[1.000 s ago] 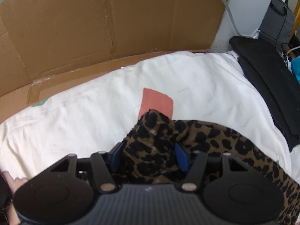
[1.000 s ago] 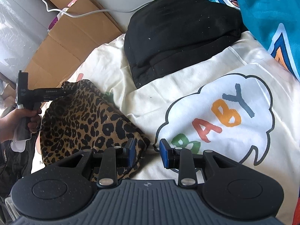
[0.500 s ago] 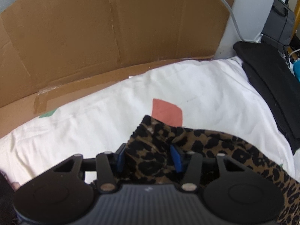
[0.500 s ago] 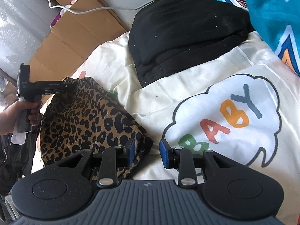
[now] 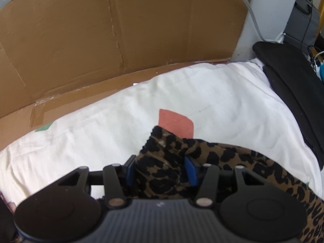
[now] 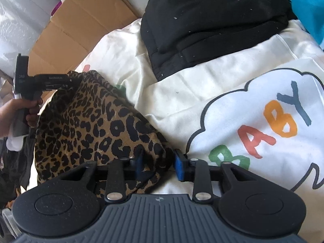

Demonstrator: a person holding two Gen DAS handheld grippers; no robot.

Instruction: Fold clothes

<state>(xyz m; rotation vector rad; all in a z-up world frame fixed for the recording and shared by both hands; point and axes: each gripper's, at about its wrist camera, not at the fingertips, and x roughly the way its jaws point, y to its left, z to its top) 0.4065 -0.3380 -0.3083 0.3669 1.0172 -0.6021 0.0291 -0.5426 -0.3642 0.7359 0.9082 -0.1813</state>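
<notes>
The leopard-print garment (image 6: 91,125) lies bunched on the white sheet (image 5: 212,101), spanning between the two tools. The left tool (image 5: 161,171) is clamped on a gathered corner of the garment; the fabric fills the gap between its blue pads (image 5: 190,172) and stands up above them, with the rest trailing off toward the right edge of the left wrist view. In the right wrist view the same tool appears at far left, gripped by a hand (image 6: 12,117), with the garment hanging from its tip. The right tool (image 6: 159,165) is at the garment's near edge: its jaws are closing, a fold of the leopard fabric sits between them against the left pad (image 6: 139,164), while a visible gap remains at the right pad, so the fabric is not yet pinched. A black folded garment (image 6: 212,24) rests on the sheet beyond, well apart from the leopard piece. To the right lies a white cloth printed with a cloud outline and the word BABY (image 6: 269,125), just beside the right tool. A cardboard panel (image 5: 121,30) stands along the far edge of the sheet, and a pink patch (image 5: 176,121) on the sheet is partly covered by the raised corner of the garment.
</notes>
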